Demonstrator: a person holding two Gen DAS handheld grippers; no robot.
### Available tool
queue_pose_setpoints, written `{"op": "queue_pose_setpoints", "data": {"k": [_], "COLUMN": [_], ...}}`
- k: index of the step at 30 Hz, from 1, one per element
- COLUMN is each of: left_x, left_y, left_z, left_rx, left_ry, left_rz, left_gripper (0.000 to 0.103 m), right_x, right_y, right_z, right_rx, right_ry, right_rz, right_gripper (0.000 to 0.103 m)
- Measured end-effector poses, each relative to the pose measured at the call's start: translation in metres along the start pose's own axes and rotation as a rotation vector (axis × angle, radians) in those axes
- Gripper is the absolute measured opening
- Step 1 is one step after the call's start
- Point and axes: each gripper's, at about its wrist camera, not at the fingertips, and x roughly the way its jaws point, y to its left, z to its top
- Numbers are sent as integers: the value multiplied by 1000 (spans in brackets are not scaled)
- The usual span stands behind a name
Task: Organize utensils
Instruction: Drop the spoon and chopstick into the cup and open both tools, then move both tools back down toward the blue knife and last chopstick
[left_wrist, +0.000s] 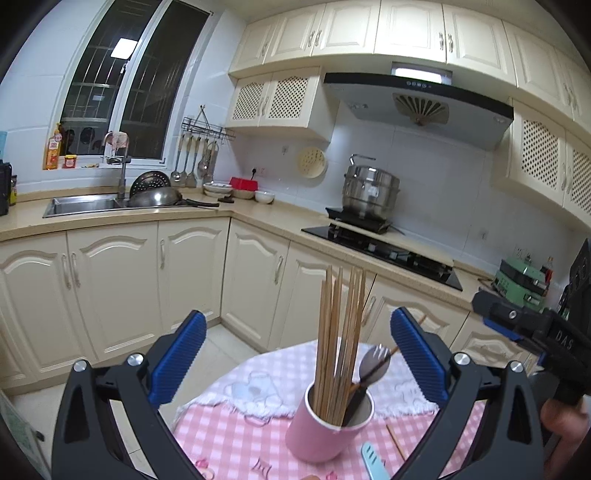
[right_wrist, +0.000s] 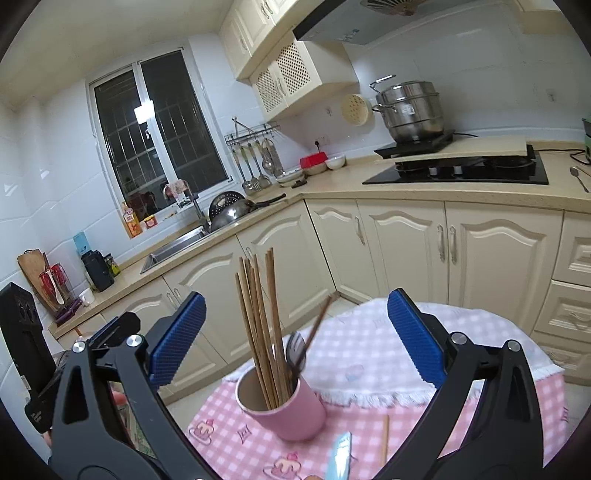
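Note:
A pink cup (left_wrist: 317, 432) stands on the round table's pink checked cloth (left_wrist: 229, 435). It holds several wooden chopsticks (left_wrist: 340, 332) and a grey fork (left_wrist: 373, 360). My left gripper (left_wrist: 297, 317) is open, its blue pads wide apart on either side of the chopsticks and above the cup, touching nothing. From the other side, my right gripper (right_wrist: 295, 295) is open in the same way around the cup (right_wrist: 295, 417) and its chopsticks (right_wrist: 258, 314). One loose chopstick (left_wrist: 395, 439) and a light blue handle (left_wrist: 373, 461) lie on the cloth close to me.
Cream cabinets (left_wrist: 110, 288) run in an L behind the table. On the counter are a sink (left_wrist: 85, 205) with pans, a black hob (left_wrist: 384, 251) and a steel pot (left_wrist: 369, 192). A spoon (right_wrist: 578, 177) lies on the counter. The right gripper's frame (left_wrist: 524, 321) shows at the right edge.

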Motion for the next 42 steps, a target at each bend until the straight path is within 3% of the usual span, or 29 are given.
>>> {"op": "queue_pose_setpoints", "data": {"k": [13,21,42], "left_x": [-29,-36,-2], "left_y": [-21,-32,-67], "left_z": [-9,-22,-101], "left_rx": [72,108,162], "left_ry": [94,161,469], "left_rz": [42,41,7], "left_gripper": [98,98,98], "right_x": [-38,-51,-45], "right_y": [-25,-44,-83], "right_z": [-10,-22,-78], "right_rx": [24,33,52], "right_ry": [66,162,422], "right_rz": [-54,-106,-177], "right_gripper": [97,97,97]}}
